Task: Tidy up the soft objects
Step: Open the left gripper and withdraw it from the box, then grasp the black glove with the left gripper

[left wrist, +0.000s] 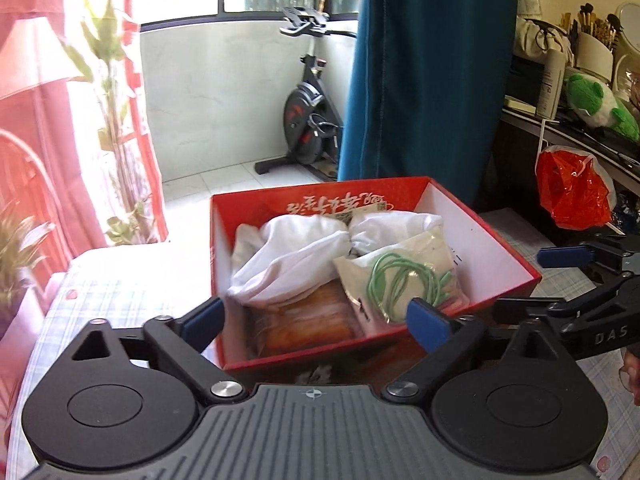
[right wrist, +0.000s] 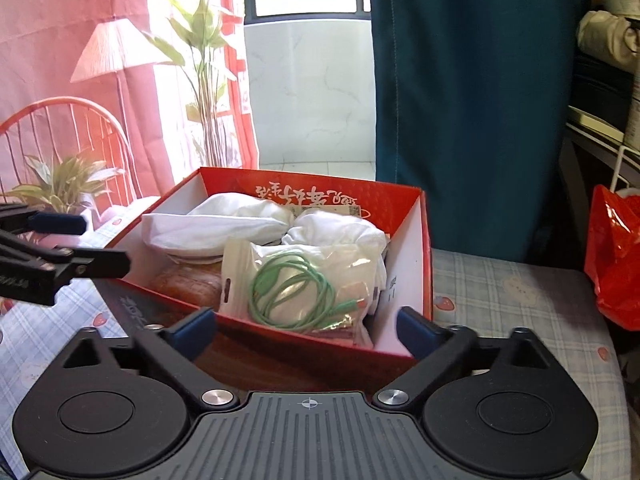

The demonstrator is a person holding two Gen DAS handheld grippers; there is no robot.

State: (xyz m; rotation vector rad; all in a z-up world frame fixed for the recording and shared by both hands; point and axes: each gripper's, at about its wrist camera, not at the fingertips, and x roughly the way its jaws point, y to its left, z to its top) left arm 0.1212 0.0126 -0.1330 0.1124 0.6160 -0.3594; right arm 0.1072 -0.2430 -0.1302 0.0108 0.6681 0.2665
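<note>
In the left wrist view, your left gripper (left wrist: 316,318) is wide open and empty; the white cloths (left wrist: 296,256) and the cable pouch (left wrist: 400,276) already lie inside the red box (left wrist: 504,248). In the right wrist view, your right gripper (right wrist: 306,330) is also spread and empty before the box; little seems left to do.

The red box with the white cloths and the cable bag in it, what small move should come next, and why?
Probably ease the right gripper forward and down onto the bag with the green cable. Both grippers are open and empty at the near wall of the red box, and that bag lies on top, nearest the right gripper, partly over the white cloth bundles.
</note>
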